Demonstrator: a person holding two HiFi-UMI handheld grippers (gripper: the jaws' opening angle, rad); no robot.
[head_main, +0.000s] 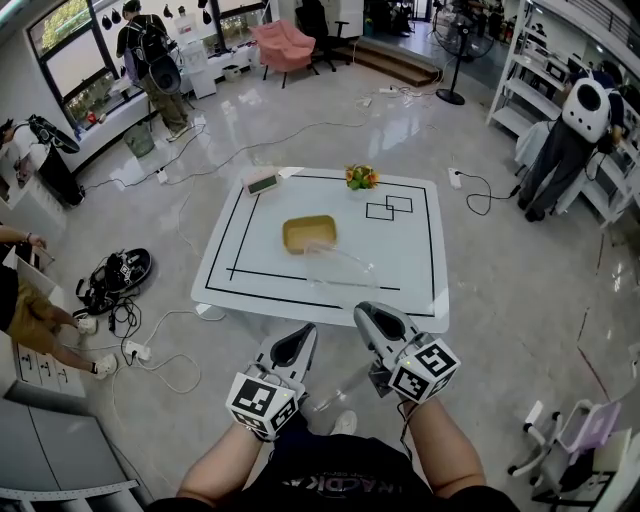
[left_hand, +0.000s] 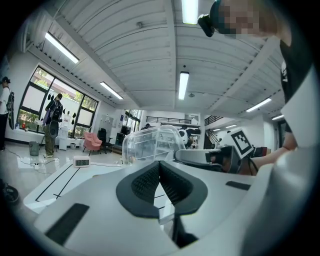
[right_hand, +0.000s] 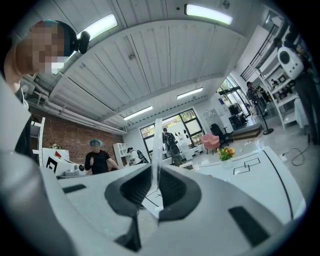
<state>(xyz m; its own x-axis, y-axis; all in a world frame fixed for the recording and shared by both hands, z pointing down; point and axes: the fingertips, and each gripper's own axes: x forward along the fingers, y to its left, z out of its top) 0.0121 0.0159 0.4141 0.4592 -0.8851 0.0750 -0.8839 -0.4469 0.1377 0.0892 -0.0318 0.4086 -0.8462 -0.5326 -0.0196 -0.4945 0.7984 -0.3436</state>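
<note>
Closest to the camera in the head view are the two handheld tools, each with its marker cube. The left tool (head_main: 298, 343) hangs just off the near edge of the low white surface with black line markings (head_main: 410, 270). The right tool (head_main: 368, 316) reaches over that edge. The mustard-yellow shallow tray (head_main: 309, 234) sits mid-surface. The clear plastic box (head_main: 338, 268) is on the near side of the tray, slightly right of it, right at the right tool's tips. Can't tell if it rests on the surface or is lifted. Past the tray to the left is a small white digital clock (head_main: 262, 182), and past it to the right a little bunch of orange and yellow flowers (head_main: 361, 177).

In the left gripper view, the left tool (left_hand: 160, 165) has its dark pads pressed together with nothing in between. The clear plastic box (left_hand: 150, 142) looms just beyond them, the right tool (left_hand: 205, 156) is beside it, and the clock (left_hand: 81, 161) is off to the left on the surface (left_hand: 75, 175).

In the right gripper view, the right tool (right_hand: 156, 172) is clamped on a thin upright wall of the clear plastic box (right_hand: 158, 145). The flowers (right_hand: 226, 152) show further off on the surface (right_hand: 250, 172).
</note>
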